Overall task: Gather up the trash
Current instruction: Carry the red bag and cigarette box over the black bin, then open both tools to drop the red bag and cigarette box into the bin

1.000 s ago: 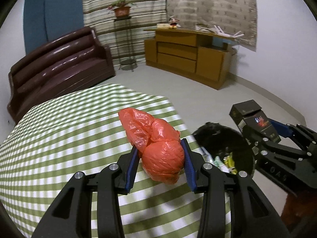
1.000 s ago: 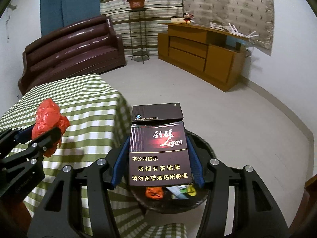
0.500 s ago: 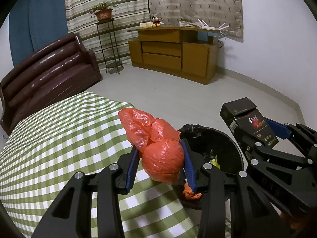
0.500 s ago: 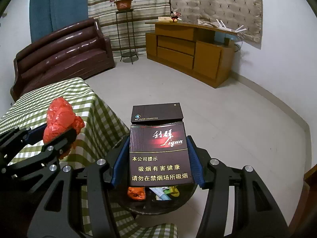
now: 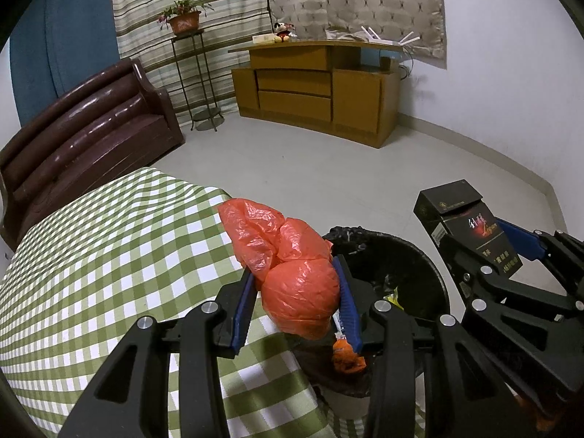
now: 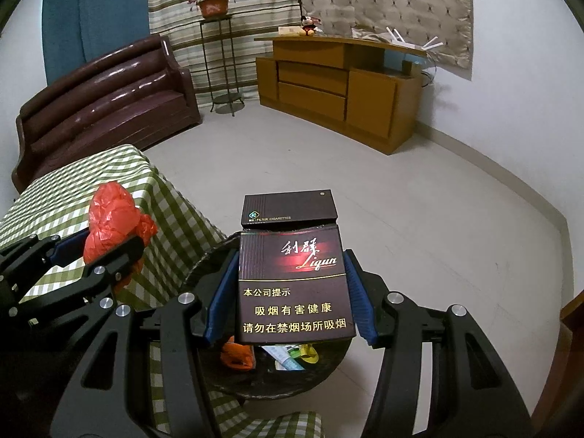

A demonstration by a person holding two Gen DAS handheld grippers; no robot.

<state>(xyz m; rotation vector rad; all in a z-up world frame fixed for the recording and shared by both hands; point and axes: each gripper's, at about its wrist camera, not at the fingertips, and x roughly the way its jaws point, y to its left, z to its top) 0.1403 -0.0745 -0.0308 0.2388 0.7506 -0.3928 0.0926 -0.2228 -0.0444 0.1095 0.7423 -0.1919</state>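
My left gripper (image 5: 297, 301) is shut on a crumpled red plastic bag (image 5: 292, 273), held at the table's edge right beside the black-lined trash bin (image 5: 412, 255). The bin has several scraps inside, among them an orange wrapper (image 5: 346, 359). My right gripper (image 6: 290, 292) is shut on a dark cigarette pack (image 6: 292, 277) with its lid flipped open, held above the bin (image 6: 321, 368). In the right wrist view the left gripper (image 6: 106, 255) with the red bag (image 6: 113, 219) appears at the left. In the left wrist view the right gripper (image 5: 511, 255) and pack (image 5: 471, 226) appear at the right.
A table with a green checked cloth (image 5: 109, 255) lies to the left of the bin. Beyond stand a brown sofa (image 5: 84, 135), a plant stand (image 5: 199, 84) and a wooden cabinet (image 5: 317, 91). Pale floor tiles (image 6: 419, 200) stretch to the right.
Both grippers have moved rightward off the table toward the bin, carrying the red bag and the pack. The bin now sits closer under them, and the table has slid left in both views.
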